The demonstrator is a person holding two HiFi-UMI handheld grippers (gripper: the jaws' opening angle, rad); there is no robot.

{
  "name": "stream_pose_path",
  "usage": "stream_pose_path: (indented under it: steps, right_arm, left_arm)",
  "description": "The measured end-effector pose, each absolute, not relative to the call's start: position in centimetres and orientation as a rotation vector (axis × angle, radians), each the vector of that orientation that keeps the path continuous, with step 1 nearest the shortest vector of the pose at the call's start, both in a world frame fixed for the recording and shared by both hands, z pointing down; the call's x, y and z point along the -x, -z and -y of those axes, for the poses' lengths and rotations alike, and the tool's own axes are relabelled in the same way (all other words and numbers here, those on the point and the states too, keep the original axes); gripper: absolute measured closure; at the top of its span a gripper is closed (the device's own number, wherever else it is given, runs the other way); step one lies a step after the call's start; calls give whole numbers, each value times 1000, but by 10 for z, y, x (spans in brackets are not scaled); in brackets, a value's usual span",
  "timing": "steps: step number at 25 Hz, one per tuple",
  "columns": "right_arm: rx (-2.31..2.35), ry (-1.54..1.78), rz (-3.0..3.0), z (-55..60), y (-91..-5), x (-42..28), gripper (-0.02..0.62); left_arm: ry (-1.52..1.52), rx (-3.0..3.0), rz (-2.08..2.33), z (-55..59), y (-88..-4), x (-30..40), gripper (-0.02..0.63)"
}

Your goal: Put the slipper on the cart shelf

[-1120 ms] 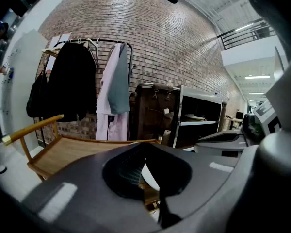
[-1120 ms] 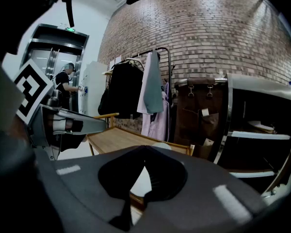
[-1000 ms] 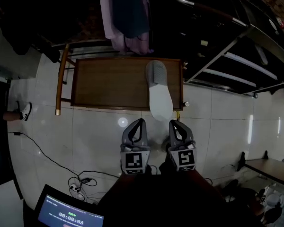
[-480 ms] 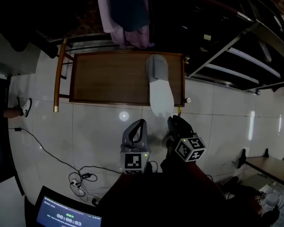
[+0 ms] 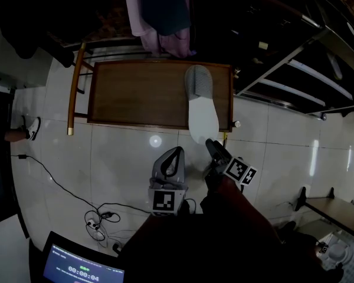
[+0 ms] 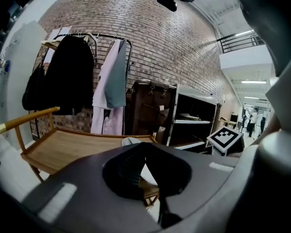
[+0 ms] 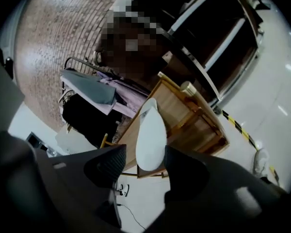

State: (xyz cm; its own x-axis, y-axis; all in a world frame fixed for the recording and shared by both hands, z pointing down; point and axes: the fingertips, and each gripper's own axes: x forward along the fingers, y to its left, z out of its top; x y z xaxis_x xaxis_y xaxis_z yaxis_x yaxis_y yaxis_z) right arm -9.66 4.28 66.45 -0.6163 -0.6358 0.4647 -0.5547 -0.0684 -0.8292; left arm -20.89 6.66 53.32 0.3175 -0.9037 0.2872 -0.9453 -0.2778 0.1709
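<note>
Count: one slipper [image 5: 200, 108], grey and white. One wooden cart shelf [image 5: 135, 99]. Two hand-held grippers.

Slipper lies lengthwise at the shelf's right end, heel end overhanging the near edge.

Left hand-held gripper [image 5: 176, 152]: jaws together, nothing in them, above the floor [image 5: 118, 158].

Right hand-held gripper [image 5: 213, 145]: tilted on its side, jaws apart and just opening. Slipper's heel end lines up with the gap, but the pads do not press on it.

Floor is pale glossy tile, with loose cables [image 5: 100, 220]. Room has a brick wall [image 6: 150, 38], hanging clothes [image 5: 162, 16] and black shelving [image 5: 295, 69] at right.
</note>
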Motion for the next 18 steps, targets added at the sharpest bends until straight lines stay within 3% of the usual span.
stream_pose_path:
  steps: [13, 18]
  right_arm:
    - [1331, 1953, -1886, -25, -703, 106, 331]
    - [1302, 1949, -1875, -15, -709, 110, 357]
  left_arm:
    - [-232, -2258, 1681, -74, -536, 213, 591]
    - [-234, -2229, 1701, -75, -541, 217, 591]
